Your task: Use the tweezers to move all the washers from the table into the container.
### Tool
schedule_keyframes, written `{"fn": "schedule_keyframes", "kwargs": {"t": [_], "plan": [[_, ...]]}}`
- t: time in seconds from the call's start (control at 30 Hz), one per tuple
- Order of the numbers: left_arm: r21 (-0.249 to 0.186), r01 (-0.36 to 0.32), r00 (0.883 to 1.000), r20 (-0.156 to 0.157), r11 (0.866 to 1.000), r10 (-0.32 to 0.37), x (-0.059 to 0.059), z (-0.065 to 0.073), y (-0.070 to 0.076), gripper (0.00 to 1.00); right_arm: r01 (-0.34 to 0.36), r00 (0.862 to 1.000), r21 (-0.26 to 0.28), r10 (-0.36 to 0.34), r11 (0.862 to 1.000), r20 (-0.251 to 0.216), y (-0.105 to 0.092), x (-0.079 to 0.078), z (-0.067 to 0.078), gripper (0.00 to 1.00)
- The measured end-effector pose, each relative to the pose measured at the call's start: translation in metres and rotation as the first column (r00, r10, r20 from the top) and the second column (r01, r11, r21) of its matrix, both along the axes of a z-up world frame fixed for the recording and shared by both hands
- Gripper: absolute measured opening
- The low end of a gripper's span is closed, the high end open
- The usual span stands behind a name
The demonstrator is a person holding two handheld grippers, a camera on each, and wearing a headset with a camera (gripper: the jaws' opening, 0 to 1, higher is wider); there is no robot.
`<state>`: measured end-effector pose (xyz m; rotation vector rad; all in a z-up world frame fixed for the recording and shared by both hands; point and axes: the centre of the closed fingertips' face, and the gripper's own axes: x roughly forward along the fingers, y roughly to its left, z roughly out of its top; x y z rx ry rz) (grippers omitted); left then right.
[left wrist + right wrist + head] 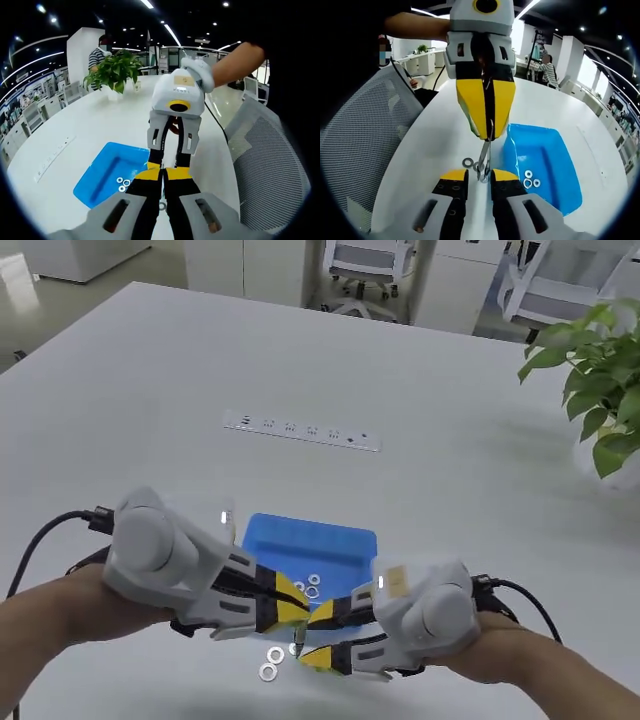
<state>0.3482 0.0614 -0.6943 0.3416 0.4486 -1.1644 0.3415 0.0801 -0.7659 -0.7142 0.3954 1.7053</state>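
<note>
Thin metal tweezers (484,156) hang point-down from the yellow jaws of my left gripper (488,134), which is shut on their upper end. My right gripper (480,174) faces it, its jaws closed in on both sides of the tweezers' lower part. The tips reach the white table beside two washers (468,162). Three washers (529,180) lie in the blue container (547,150). In the head view the left gripper (292,608) and right gripper (322,652) meet at the container's (300,538) near edge, with loose washers (271,663) in front of them.
A white power strip (302,430) lies across the table beyond the container. A potted plant (600,390) stands at the far right. Office chairs (365,270) stand behind the table's far edge. A mesh chair (365,140) is close to the table's near side.
</note>
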Motion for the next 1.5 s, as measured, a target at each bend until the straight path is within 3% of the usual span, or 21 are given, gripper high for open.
{"fn": "schedule_keyframes", "kwargs": {"t": [0.33,1.03,1.5], "plan": [[-0.001,0.001,1.000,0.000,1.000,-0.001,0.0003,0.0000,0.0017,0.05,-0.051,0.998,-0.029,0.052,0.998,0.032,0.0070,0.0038,-0.0044,0.12],[0.006,0.015,1.000,-0.002,1.000,-0.014,-0.0028,0.0014,-0.0021,0.05,-0.076,0.997,-0.035,0.077,0.996,0.018,0.0063,0.0012,-0.0064,0.08],[0.019,0.017,1.000,-0.005,1.000,-0.017,-0.0028,0.0016,-0.0019,0.06,-0.047,0.999,-0.043,0.046,0.998,-0.013,0.0049,-0.0008,-0.0052,0.08]]}}
